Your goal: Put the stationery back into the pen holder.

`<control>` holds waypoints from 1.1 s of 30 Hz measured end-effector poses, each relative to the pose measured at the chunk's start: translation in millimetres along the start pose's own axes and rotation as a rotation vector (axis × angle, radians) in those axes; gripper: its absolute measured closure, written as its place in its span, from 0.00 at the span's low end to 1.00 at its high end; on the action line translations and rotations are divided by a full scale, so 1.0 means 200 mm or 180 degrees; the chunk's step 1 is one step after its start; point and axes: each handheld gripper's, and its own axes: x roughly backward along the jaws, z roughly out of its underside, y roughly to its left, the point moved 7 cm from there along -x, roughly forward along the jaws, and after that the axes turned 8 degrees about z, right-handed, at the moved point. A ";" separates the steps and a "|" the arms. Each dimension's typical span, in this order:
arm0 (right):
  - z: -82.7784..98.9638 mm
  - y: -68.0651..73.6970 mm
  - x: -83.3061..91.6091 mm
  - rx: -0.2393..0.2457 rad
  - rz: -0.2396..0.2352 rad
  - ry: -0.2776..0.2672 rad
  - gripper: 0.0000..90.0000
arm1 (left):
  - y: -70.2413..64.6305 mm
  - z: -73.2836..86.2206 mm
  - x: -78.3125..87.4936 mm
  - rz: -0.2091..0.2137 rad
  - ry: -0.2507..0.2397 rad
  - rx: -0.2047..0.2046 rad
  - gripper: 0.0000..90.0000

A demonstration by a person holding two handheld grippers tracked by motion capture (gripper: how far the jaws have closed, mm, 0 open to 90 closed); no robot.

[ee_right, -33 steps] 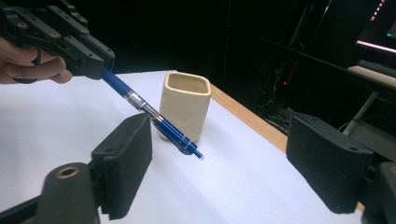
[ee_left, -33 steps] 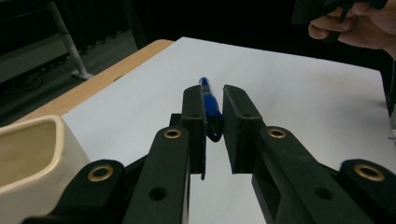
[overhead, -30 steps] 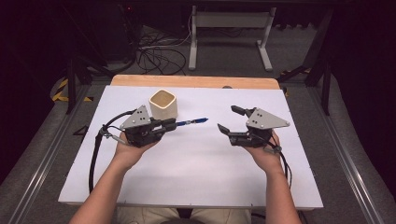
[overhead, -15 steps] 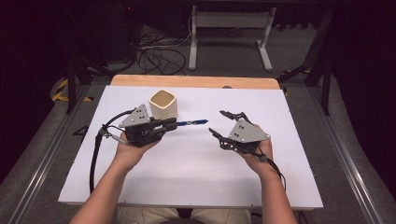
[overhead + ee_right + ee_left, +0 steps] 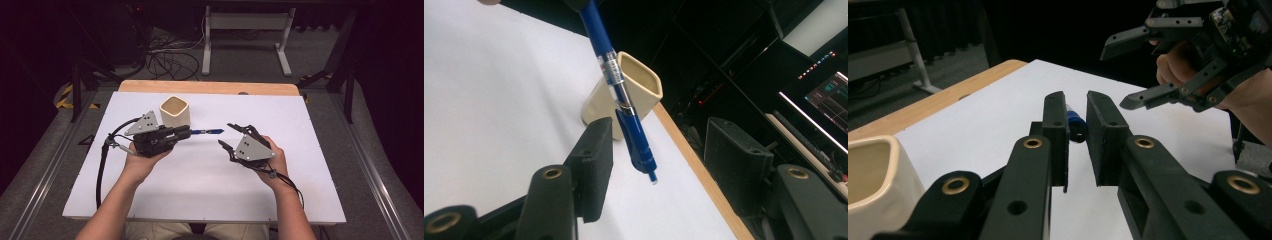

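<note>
Only the cream cup (image 5: 175,111) stands on the otherwise open white table (image 5: 310,150).

In the high view the table (image 5: 300,115) takes up the middle of the frame, and the cup (image 5: 175,111) stands on it left of centre, toward its far edge. Just below the cup the left gripper (image 5: 186,132) points right, the pen (image 5: 207,132) sticking out level from its jaws. The right gripper (image 5: 229,136) sits right of centre, its jaws either side of the pen's free end.
</note>
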 end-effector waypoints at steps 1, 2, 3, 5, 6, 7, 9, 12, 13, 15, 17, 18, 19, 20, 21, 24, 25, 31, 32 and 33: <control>0.00 0.00 0.00 0.0008 -0.0007 0.0000 0.51 | 0.00 0.00 0.00 0.0002 -0.0005 -0.0007 0.89; 0.00 0.01 -0.01 0.0019 -0.0007 0.0003 0.51 | -0.01 0.00 0.00 0.0013 -0.0007 -0.0005 0.89; 0.00 0.02 -0.01 0.0026 -0.0009 0.0009 0.52 | -0.01 -0.01 0.00 0.0015 -0.0006 -0.0007 0.89; -0.01 0.03 -0.02 0.0048 -0.0004 0.0015 0.52 | -0.02 -0.01 0.00 0.0014 -0.0018 -0.0026 0.89; -0.01 0.03 -0.02 0.0056 -0.0007 0.0014 0.52 | -0.02 -0.01 0.00 0.0023 -0.0035 -0.0007 0.89; -0.01 0.04 -0.02 0.0080 -0.0007 0.0015 0.53 | -0.03 -0.02 0.00 0.0024 -0.0026 -0.0015 0.89; -0.01 0.06 -0.03 0.0099 -0.0014 0.0036 0.54 | -0.03 -0.02 0.00 0.0019 -0.0040 0.0000 0.89; -0.01 0.07 -0.04 0.0113 -0.0016 0.0056 0.55 | -0.03 -0.03 0.00 0.0018 -0.0046 0.0008 0.89; -0.01 0.08 -0.04 0.0124 -0.0010 0.0061 0.56 | -0.04 -0.03 0.00 0.0017 -0.0047 0.0014 0.89; -0.01 0.08 -0.05 0.0157 0.0009 0.0064 0.57 | -0.04 -0.03 0.00 0.0021 -0.0062 0.0012 0.89; -0.01 0.09 -0.06 0.0195 0.0036 0.0064 0.58 | -0.04 -0.03 0.00 0.0046 -0.0068 0.0013 0.89; -0.01 0.10 -0.06 0.0211 0.0055 0.0074 0.59 | -0.05 -0.03 -0.01 0.0050 -0.0070 0.0015 0.89; -0.02 0.11 -0.06 0.0228 0.0069 0.0077 0.59 | -0.05 -0.03 -0.01 0.0060 -0.0070 0.0012 0.89; -0.01 0.11 -0.08 0.0250 0.0131 0.0118 0.61 | -0.05 -0.03 -0.01 0.0056 -0.0063 0.0011 0.89; -0.01 0.11 -0.08 0.0250 0.0131 0.0118 0.61 | -0.05 -0.03 -0.01 0.0055 -0.0064 0.0012 0.89; -0.02 0.13 -0.09 0.0246 0.0171 0.0131 0.62 | -0.05 -0.04 -0.01 0.0067 -0.0069 0.0016 0.89; -0.02 0.13 -0.09 0.0227 0.0176 0.0139 0.62 | -0.05 -0.04 -0.01 0.0062 -0.0068 0.0012 0.89; -0.02 0.15 -0.11 0.0026 0.0213 0.0178 0.66 | -0.06 -0.04 -0.01 0.0056 -0.0096 0.0011 0.89; -0.02 0.15 -0.11 0.0004 0.0224 0.0181 0.67 | -0.06 -0.04 -0.01 0.0058 -0.0101 0.0002 0.89; -0.03 0.15 -0.12 -0.0027 0.0236 0.0185 0.68 | -0.06 -0.04 -0.01 0.0051 -0.0104 0.0002 0.89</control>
